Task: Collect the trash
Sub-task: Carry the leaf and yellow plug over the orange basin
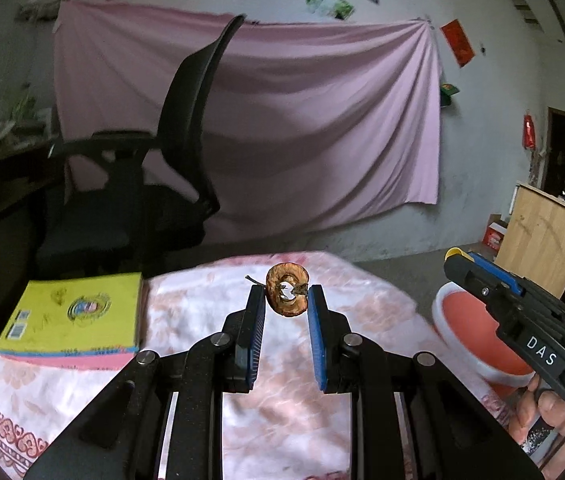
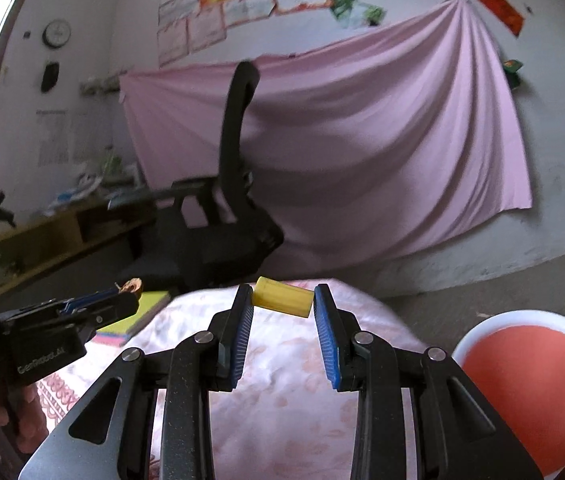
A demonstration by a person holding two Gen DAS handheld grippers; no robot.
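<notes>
Pinching a browned apple core [image 1: 287, 295], left tongs [image 1: 285, 300]; right tongs [image 2: 282, 300] clamp a yellow cylinder [image 2: 281, 301].

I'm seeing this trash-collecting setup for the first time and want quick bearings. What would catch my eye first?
Each gripper has a piece of trash pinched at its fingertips, raised above the floral tablecloth: the left gripper holds a brown, dried apple core, the right gripper a small yellow cylinder. Next comes the red bin with a white rim low on the right, and the big pink sheet on the far wall behind a black office chair.
</notes>
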